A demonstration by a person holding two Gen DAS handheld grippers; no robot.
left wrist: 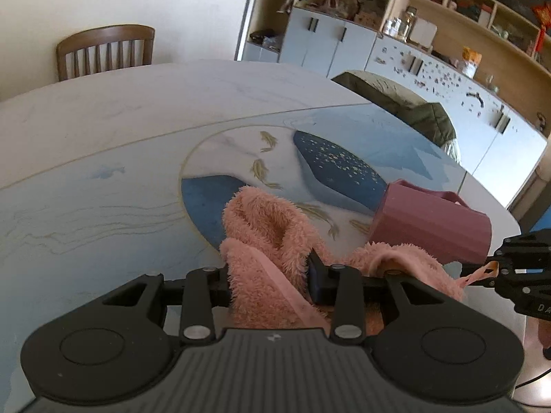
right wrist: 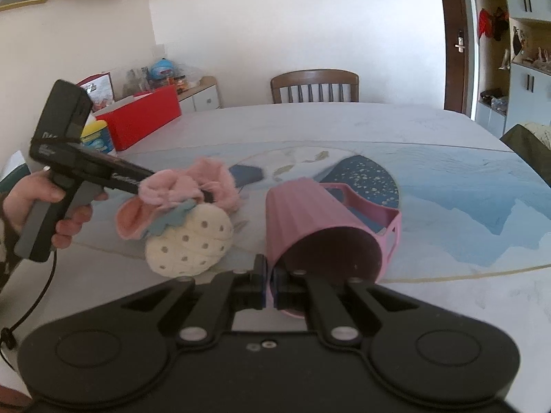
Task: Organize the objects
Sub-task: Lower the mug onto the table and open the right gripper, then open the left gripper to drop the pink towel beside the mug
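My left gripper is shut on a fluffy pink towel and holds it above the table. In the right wrist view the towel hangs with a cream strawberry-shaped part below the left gripper. My right gripper is shut on the rim of a pink ribbed cup, which lies tipped with its mouth toward me. The cup shows right of the towel in the left wrist view, with the right gripper at its rim.
The table has a blue whale and fish print. A wooden chair stands at the far edge. A red box and a tissue tub sit far left. Cabinets and shelves line the right wall.
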